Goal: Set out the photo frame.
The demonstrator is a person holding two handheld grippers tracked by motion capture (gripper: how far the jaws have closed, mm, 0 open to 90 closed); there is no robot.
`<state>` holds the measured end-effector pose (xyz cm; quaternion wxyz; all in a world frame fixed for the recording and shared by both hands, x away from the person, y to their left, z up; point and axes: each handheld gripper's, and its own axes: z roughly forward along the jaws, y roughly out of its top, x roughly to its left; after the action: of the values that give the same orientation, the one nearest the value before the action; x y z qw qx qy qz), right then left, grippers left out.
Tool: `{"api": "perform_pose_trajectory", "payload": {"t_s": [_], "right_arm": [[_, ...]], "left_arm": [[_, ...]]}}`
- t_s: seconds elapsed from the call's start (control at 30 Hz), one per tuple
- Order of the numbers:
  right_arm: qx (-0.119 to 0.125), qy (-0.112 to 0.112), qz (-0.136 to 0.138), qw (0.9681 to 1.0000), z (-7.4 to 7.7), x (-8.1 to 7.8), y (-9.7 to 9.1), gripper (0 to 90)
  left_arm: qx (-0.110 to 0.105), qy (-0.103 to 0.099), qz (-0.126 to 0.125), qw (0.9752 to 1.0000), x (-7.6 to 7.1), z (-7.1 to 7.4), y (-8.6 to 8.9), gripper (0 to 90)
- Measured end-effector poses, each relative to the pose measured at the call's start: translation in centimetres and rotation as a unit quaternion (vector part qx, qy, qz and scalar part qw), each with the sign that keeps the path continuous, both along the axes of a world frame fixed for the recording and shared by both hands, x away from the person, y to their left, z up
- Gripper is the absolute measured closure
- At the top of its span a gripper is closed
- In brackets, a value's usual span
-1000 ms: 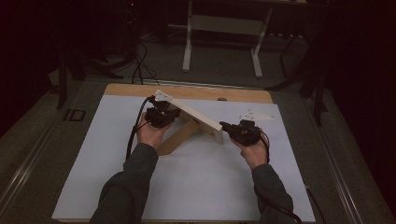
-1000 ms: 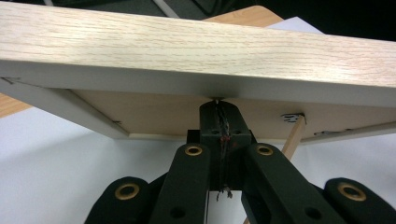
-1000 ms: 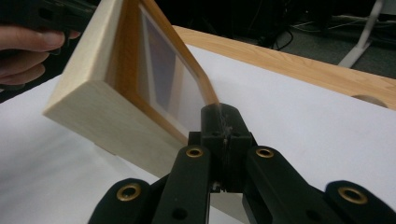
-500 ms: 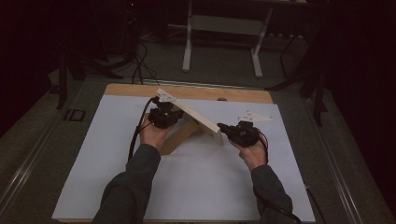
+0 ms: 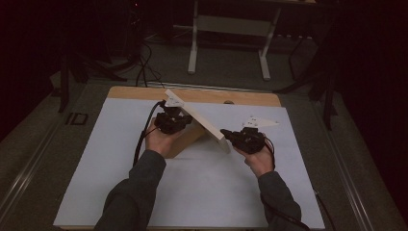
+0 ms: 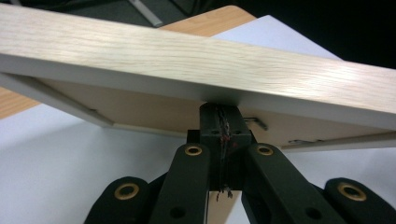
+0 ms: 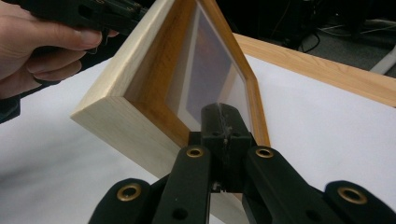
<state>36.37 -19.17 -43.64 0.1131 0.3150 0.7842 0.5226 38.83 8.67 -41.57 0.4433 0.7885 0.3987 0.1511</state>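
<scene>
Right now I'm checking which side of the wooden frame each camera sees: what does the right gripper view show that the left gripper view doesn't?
The right gripper view shows the wooden frame's recessed front with its glass pane, one mitred corner, and the person's other hand on the left gripper above it. The left gripper view shows the frame's long outer edge from below, its backing board and small metal clips. Both show closed black fingers against the frame, the white mat and the wooden tabletop.

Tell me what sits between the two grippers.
The wooden frame, tilted up off the white mat, spans the stretch between the left gripper and the right gripper in the high view; both have shut jaws against it.
</scene>
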Motion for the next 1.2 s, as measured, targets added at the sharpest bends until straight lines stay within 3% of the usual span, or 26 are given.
{"api": "perform_pose_trajectory", "payload": {"t_s": [0.2, 0.37, 1.2], "right_arm": [[0.002, -0.002, 0.006, 1.0, 0.1, -0.2, 0.1, 90.0], [0.002, -0.004, 0.015, 0.9999, 0.2, -0.3, 0.1, 90.0], [-0.007, -0.01, 0.052, 0.9986, 0.3, -1.3, 1.2, 90.0]], "left_arm": [[0.001, 0.006, -0.023, 0.9997, -0.7, 0.1, -0.7, 90.0], [0.009, 0.009, -0.023, 0.9996, -1.2, 0.4, -1.2, 90.0], [0.021, 0.011, -0.032, 0.9992, -0.5, 0.4, -1.1, 90.0]]}}
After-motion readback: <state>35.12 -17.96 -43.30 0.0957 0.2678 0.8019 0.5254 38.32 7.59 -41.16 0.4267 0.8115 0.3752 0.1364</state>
